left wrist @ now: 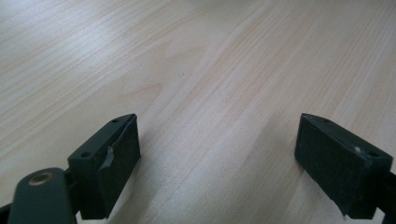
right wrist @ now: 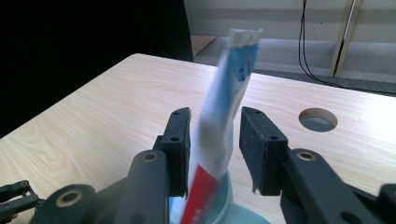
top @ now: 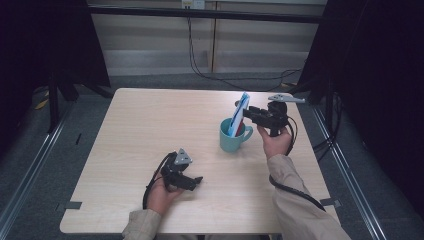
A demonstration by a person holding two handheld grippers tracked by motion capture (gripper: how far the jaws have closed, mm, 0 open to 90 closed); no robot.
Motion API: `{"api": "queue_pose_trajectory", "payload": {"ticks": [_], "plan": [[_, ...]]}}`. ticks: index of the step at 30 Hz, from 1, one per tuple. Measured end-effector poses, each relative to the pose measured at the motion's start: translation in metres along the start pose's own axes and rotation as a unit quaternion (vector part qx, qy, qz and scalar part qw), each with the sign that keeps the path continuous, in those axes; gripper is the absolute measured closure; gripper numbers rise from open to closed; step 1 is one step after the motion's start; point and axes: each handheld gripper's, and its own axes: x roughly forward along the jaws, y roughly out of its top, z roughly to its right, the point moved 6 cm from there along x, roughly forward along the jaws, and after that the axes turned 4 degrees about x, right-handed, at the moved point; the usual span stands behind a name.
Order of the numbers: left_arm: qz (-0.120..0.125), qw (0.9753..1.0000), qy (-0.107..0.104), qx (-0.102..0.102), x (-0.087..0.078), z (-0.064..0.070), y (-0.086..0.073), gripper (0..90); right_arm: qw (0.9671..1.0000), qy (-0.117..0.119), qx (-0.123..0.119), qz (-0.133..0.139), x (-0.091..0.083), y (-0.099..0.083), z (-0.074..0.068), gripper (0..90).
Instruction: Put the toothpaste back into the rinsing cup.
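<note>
- The left gripper (top: 196,181) lies low over the table (top: 150,130) in the person's left hand (top: 161,195). In its own view the jaws stand wide apart with bare wood between them, holding nothing.
- Well to its right stands a teal mug (top: 232,137), handle turned toward the right gripper.
- A toothpaste tube (top: 239,114) stands in the mug, long axis nearly upright and leaning a little, crimped flat end up and its lower end down inside the mug.
- The right gripper (top: 248,112) sits just right of the tube, jaws pointing left at it. In its own view the tube (right wrist: 219,130) rises between the pads; one pad touches it, the other shows a slim gap, so a firm grip cannot be told.
</note>
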Motion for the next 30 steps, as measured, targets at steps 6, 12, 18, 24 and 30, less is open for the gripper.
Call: {"api": "queue_pose_trajectory", "payload": {"ticks": [6, 12, 18, 24, 30], "plan": [[0.0, 1.0, 0.0, 0.0, 0.0, 0.0, 0.0, 13.8, 1.0, -0.001, -0.003, -0.006, 0.001, 0.0, -0.002, 57.8], [0.0, 1.0, 0.0, 0.001, 0.0, 0.0, 0.0, 13.8, 1.0, -0.007, -0.006, -0.003, 0.002, 0.001, -0.003, 45.9], [0.0, 1.0, 0.0, 0.0, 0.0, 0.0, 0.0, 13.8, 1.0, -0.007, -0.006, 0.0, 0.0, 0.001, -0.002, 33.2], [0.0, 1.0, 0.0, 0.0, 0.0, 0.0, 0.0, 13.8, 0.9999, -0.004, -0.015, -0.002, -0.005, -0.001, -0.003, 27.9], [0.0, 1.0, 0.0, 0.0, 0.0, 0.0, 0.0, 13.8, 0.9994, 0.002, -0.031, -0.015, -0.01, -0.006, -0.006, 25.5]]}}
